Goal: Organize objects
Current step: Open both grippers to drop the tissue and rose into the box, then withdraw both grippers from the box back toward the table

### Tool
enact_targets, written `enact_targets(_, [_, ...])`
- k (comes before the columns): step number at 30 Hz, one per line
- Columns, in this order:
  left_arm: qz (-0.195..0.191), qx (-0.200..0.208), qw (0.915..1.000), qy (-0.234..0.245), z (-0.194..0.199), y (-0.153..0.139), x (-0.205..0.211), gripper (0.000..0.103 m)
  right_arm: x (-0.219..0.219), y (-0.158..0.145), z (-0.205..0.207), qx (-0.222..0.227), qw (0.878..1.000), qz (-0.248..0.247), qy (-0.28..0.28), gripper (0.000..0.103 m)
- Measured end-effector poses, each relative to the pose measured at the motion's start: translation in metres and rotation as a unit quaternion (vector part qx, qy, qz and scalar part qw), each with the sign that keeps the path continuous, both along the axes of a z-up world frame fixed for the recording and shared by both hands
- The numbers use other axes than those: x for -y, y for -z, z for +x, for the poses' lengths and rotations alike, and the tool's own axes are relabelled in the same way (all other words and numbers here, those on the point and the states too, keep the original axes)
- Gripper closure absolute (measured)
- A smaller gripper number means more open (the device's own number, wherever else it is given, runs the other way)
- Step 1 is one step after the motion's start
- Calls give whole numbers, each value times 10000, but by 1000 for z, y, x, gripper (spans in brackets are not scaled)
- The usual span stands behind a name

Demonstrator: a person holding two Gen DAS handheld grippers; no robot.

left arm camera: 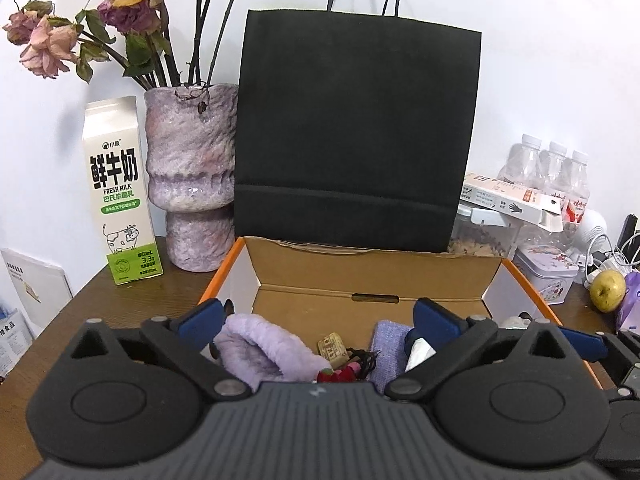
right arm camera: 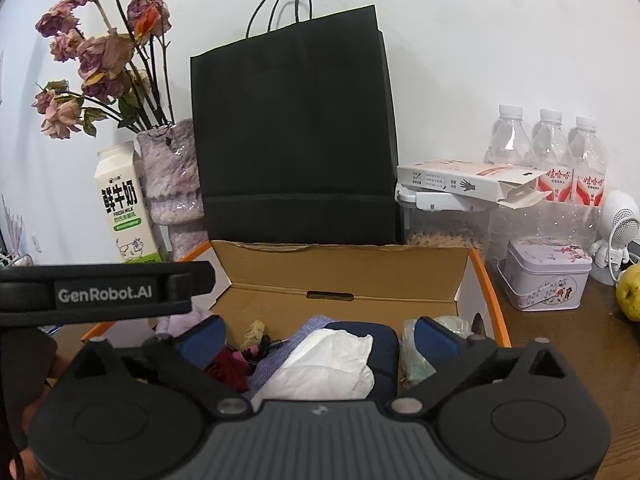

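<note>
So both grippers are hanging over the near end of the open cardboard box with the orange rim [left arm camera: 224, 268], which sits on the dark wooden surface [left arm camera: 120, 300] in front of a tall black paper bag [left arm camera: 356, 132]. The left gripper [left arm camera: 316, 320] has its blue pads spread wide with nothing between them, hovering above a fluffy lilac cloth [left arm camera: 264, 348] on the left side of the box, with a small cork-like block [left arm camera: 332, 346] and a red and pink trinket [left arm camera: 344, 372] just right of it. The right gripper [right arm camera: 320, 334] is spread apart too, also empty, over a crumpled white tissue [right arm camera: 332, 364] lying on a dark blue pouch [right arm camera: 384, 352], with a purple knit cloth [right arm camera: 304, 330] tucked beside it. My read: most of the stuff is already in the box, and this looks like a pause between picks or a bit of tidying inside. Next move probably means choosing one item, lowering straight onto it and closing gently, since the soft cloth and tissue will bunch up. Loose things like the yellow-green pear [right arm camera: 630, 292] sit well off to the right, outside the box.
</note>
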State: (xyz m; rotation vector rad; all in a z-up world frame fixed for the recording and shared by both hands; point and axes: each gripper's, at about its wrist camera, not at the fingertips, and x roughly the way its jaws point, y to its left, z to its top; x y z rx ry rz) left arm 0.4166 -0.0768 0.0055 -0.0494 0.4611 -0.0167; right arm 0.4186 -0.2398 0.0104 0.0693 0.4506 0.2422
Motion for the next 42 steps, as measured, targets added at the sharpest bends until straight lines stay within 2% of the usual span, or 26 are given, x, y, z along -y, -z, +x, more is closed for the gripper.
enact_targets(6, [72,62,9999,45,-12,-3,3,0,-6,-1,-9,94,9999,-111,-19,2])
enact_targets(22, [-26,85,10000,15,-53,-9,-7,0,-12,-4,-49,261,9993,-259,-31,2])
enact_targets(42, [-256,91,9996,-84,-123,-20,-29,0,-19,-18,-121,432,9978,-496,-129,2])
